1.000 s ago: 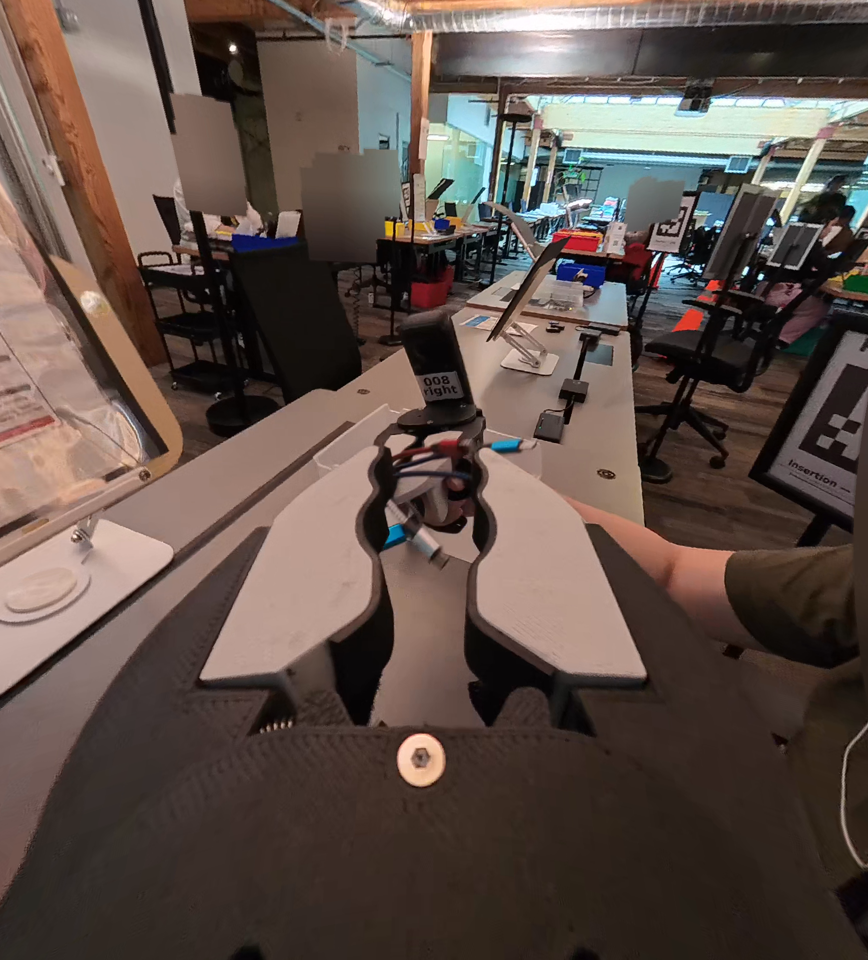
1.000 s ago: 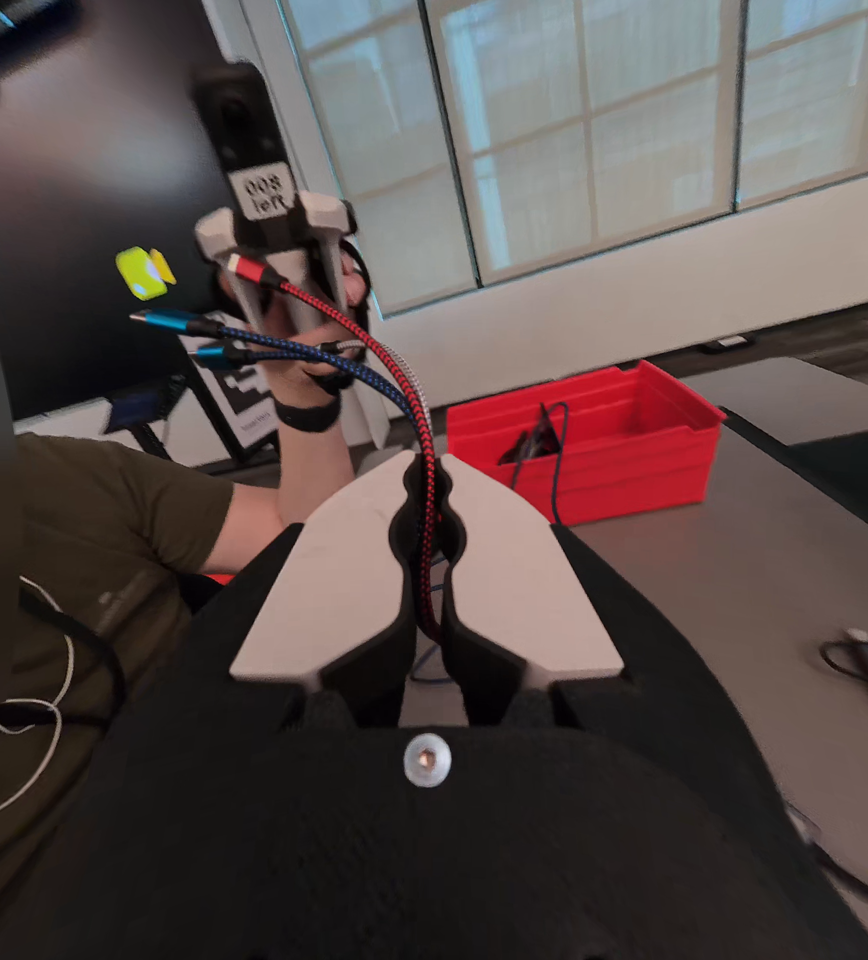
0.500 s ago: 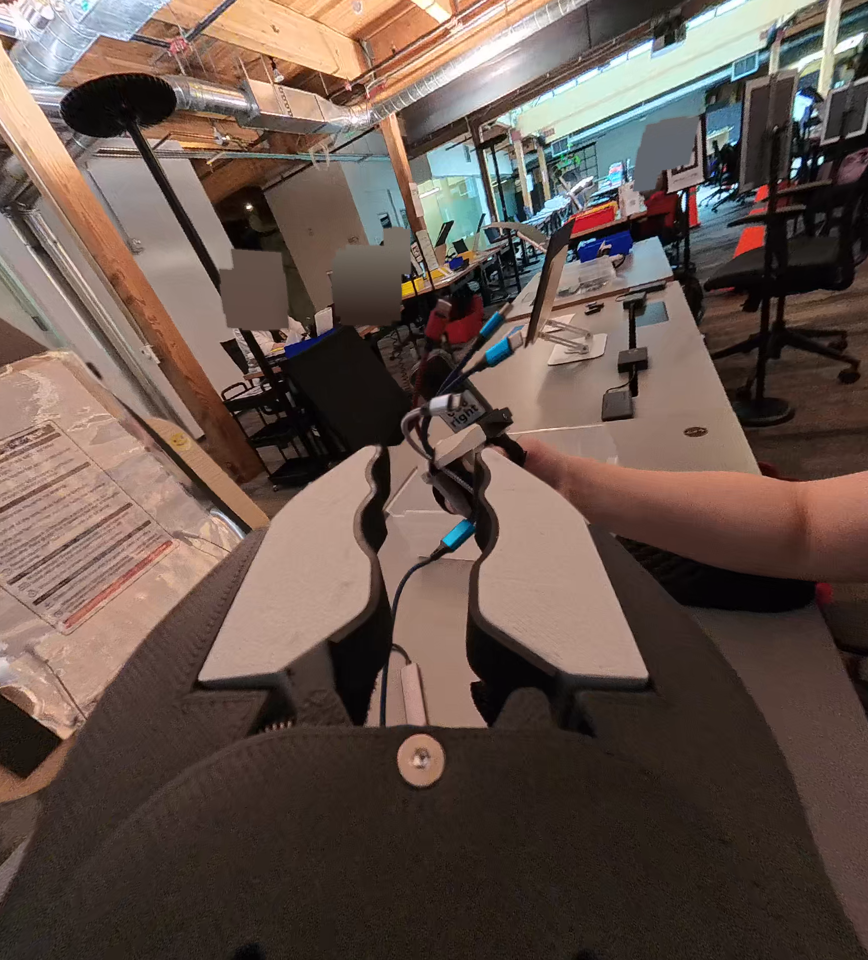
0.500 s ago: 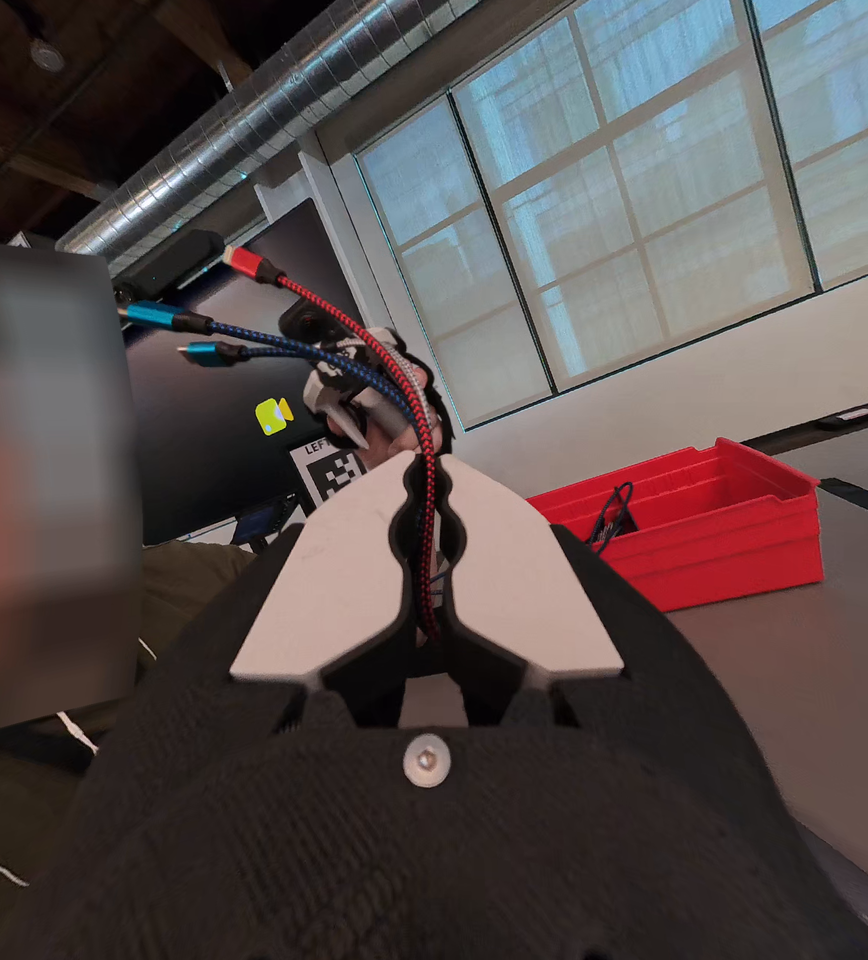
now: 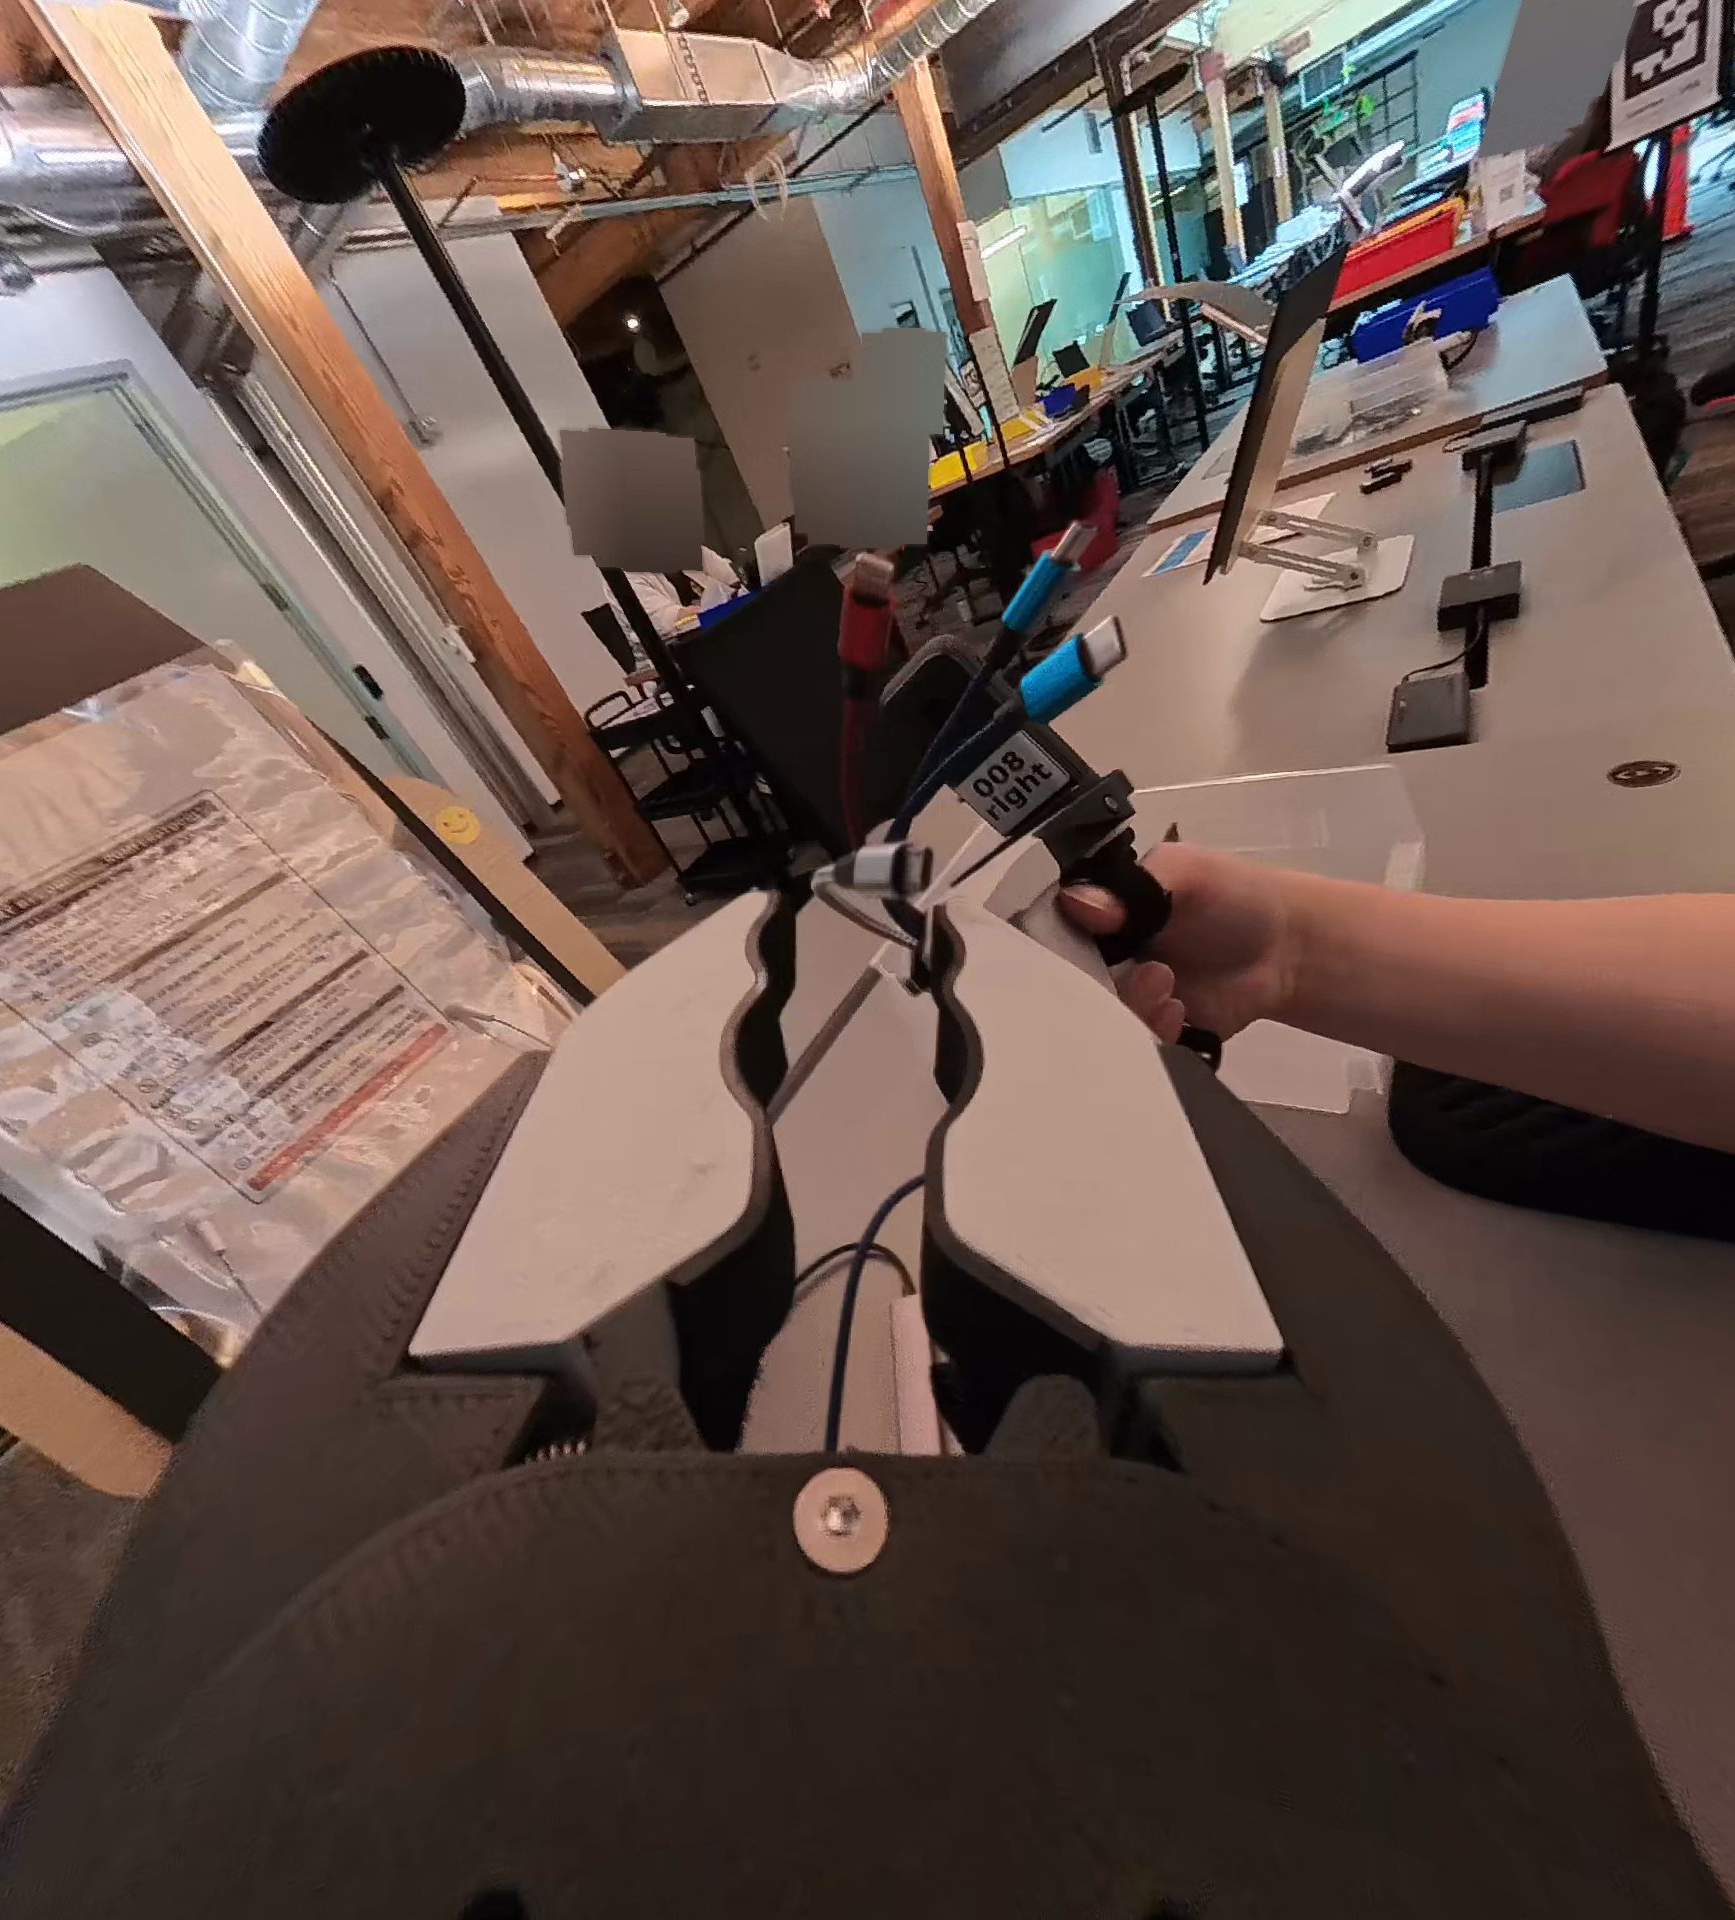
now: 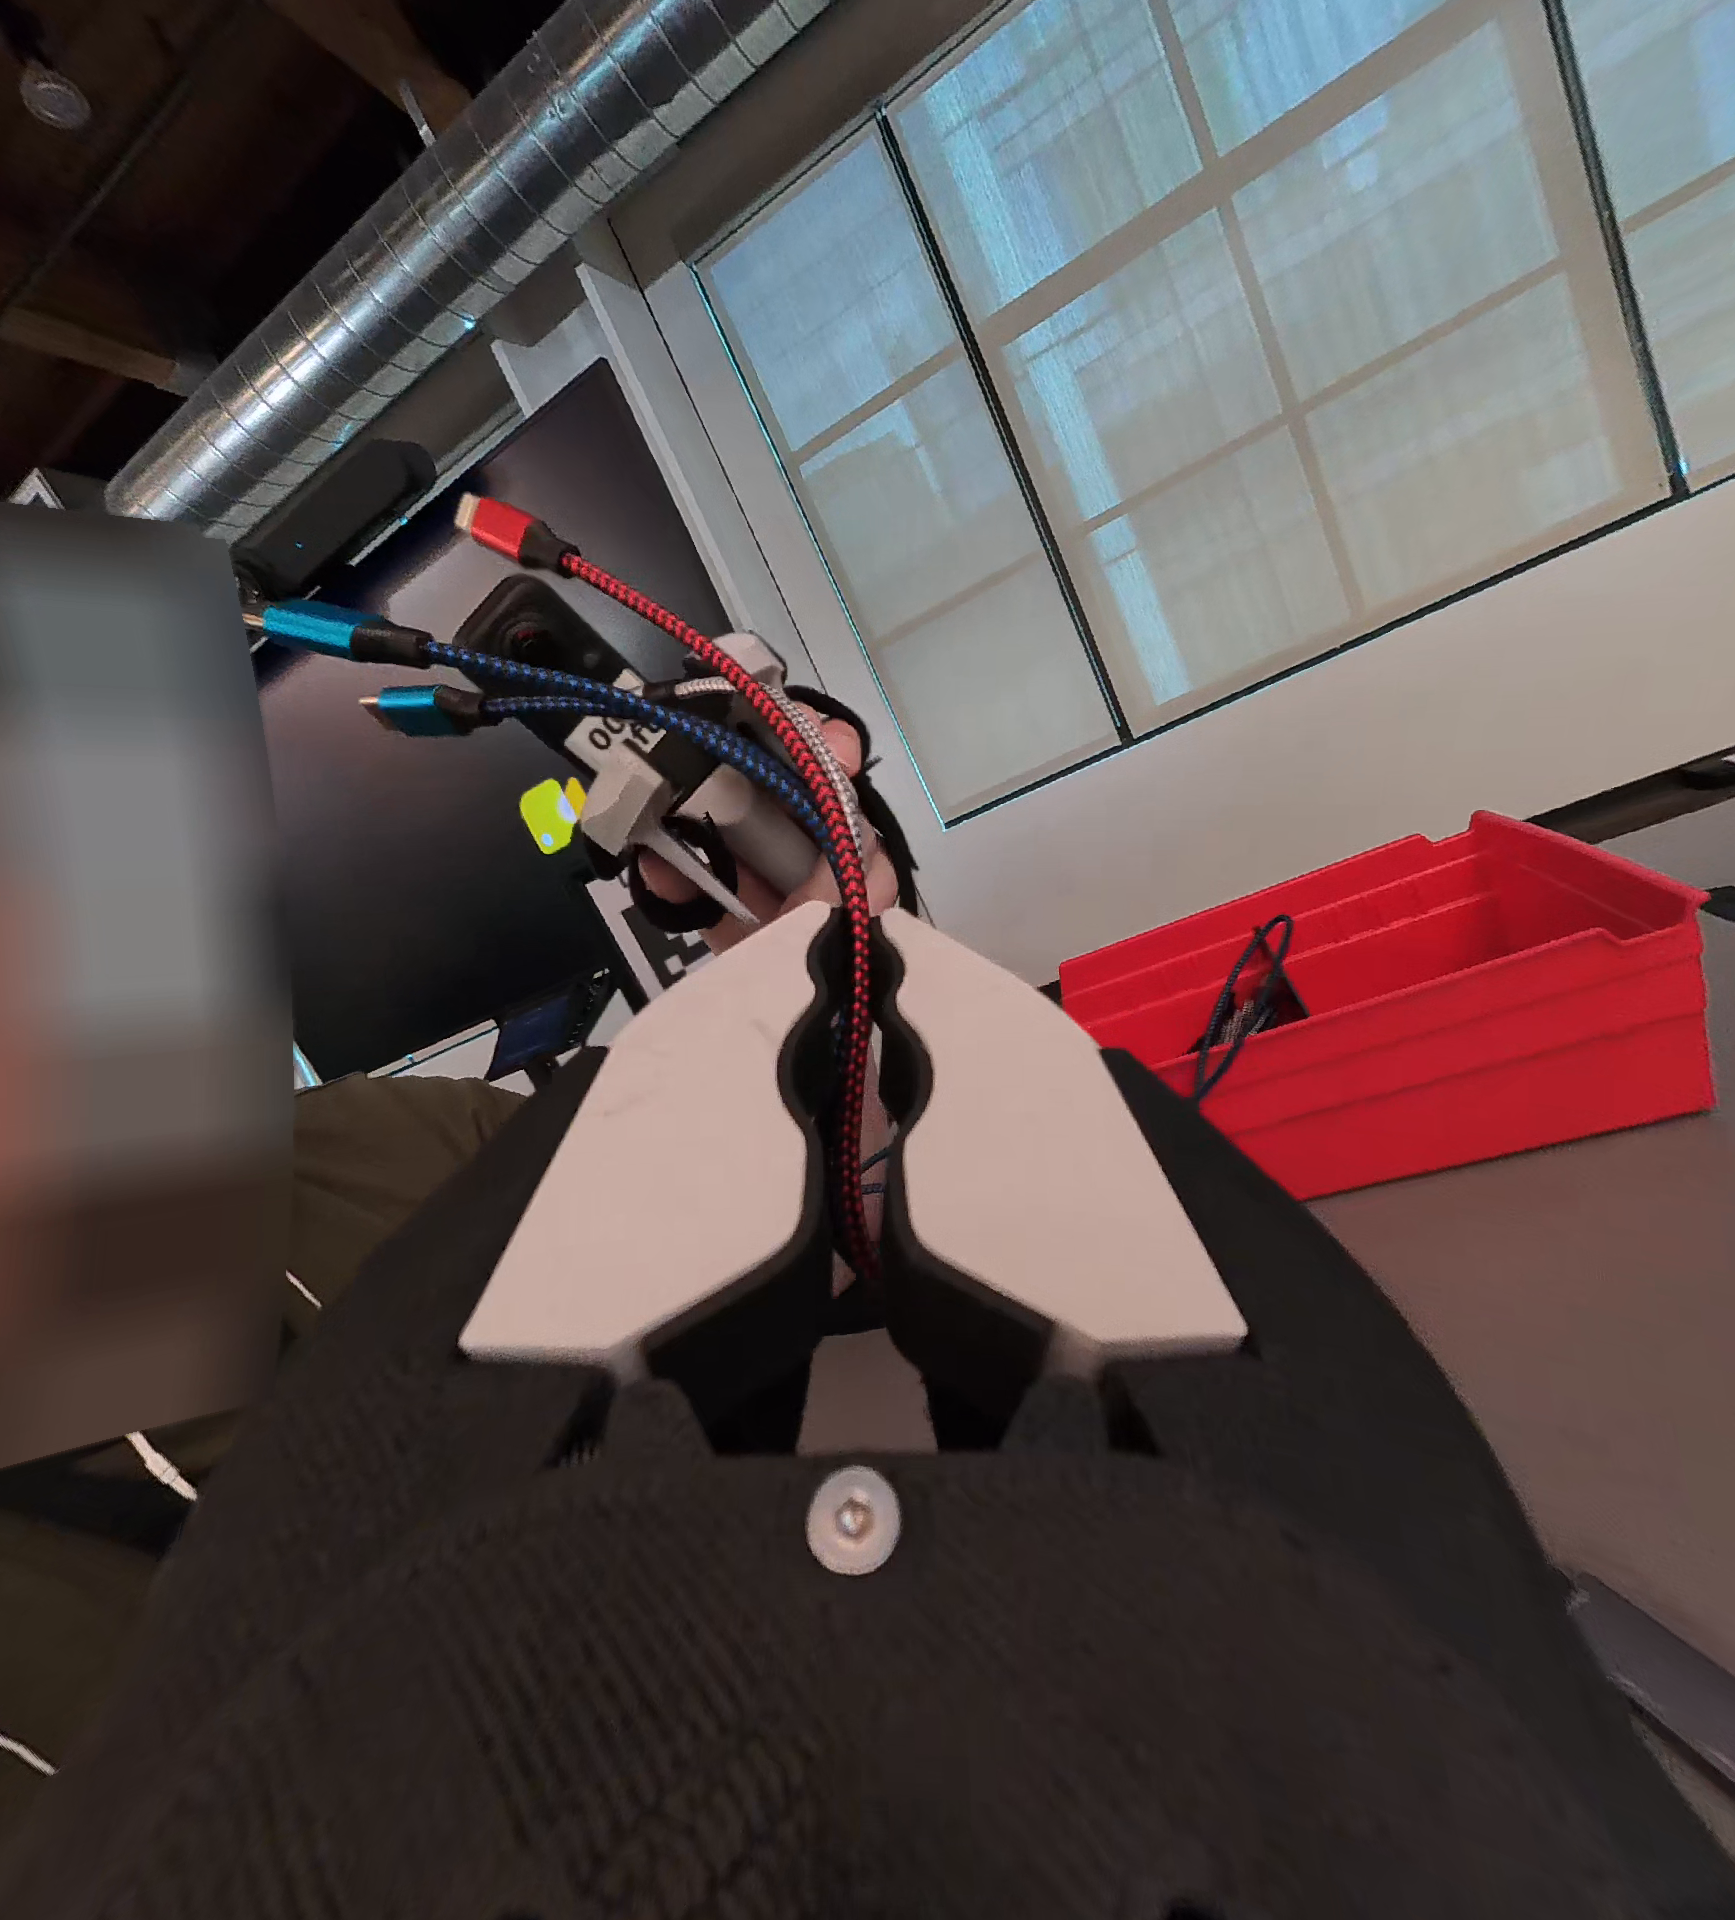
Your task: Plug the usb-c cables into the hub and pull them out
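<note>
Above the grey table (image 6: 1569,1299), both grippers are raised, facing each other.

Right gripper (image 6: 855,940): jaws pinched nearly together on a bundle of braided cables (image 6: 847,1039). Red-and-black braid lies foremost in the slot; blue braids and a white-grey one run with it. Past the fingertips the bundle fans up and left. Red plug (image 6: 496,523) highest, two blue plugs below: upper (image 6: 307,627), lower (image 6: 413,710). All plug ends hang free in air, touching nothing.

Same bundle from the left wrist view: red plug (image 5: 861,613), two blue plugs (image 5: 1042,588) (image 5: 1073,668), and a silver plug (image 5: 878,865) lower, just beyond the left fingertips. A person's hand (image 5: 1206,940) grips the right gripper's black handle.

Left gripper (image 5: 855,920): jaws standing moderately apart, nothing clamped. A thin blue cable (image 5: 858,1273) runs through the gap near the base, beside a white strip; cannot tell what the strip is. No finger touches either.

Hub: cannot pick it out with certainty. Small black boxes with leads (image 5: 1429,709) sit on the far table, well apart from both grippers.

Red bin (image 6: 1414,997) on the table to the right, holding loose dark cables (image 6: 1247,997). Plastic-wrapped printed sheet (image 5: 188,997) stands at left.
</note>
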Tool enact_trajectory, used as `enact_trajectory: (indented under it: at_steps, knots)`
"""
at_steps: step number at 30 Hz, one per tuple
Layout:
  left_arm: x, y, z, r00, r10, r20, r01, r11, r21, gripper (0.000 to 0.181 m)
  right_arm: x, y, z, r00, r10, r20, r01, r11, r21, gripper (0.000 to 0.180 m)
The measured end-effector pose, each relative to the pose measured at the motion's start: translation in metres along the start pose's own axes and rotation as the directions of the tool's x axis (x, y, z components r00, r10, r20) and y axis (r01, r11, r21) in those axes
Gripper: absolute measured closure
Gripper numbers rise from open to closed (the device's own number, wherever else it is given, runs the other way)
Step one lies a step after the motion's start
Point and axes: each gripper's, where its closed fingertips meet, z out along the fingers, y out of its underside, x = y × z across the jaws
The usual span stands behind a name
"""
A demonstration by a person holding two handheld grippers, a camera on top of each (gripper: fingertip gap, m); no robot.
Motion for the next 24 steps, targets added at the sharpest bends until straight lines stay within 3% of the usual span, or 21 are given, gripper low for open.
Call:
enact_trajectory:
  at_steps: [7, 24]
  knots:
    - [0.004, -0.003, 0.002, 0.998, 0.052, 0.028, -0.052, 0.999, 0.001, 0.165, 0.002, 0.008, 0.004, 0.999, 0.041, 0.026, -0.041, 0.999, -0.022, 0.177]
    - [0.031, -0.025, -0.007, 0.991, 0.129, 0.018, -0.13, 0.991, 0.019, 0.159, 0.006, 0.014, 0.006, 0.999, 0.037, 0.007, -0.037, 0.998, -0.045, 0.177]
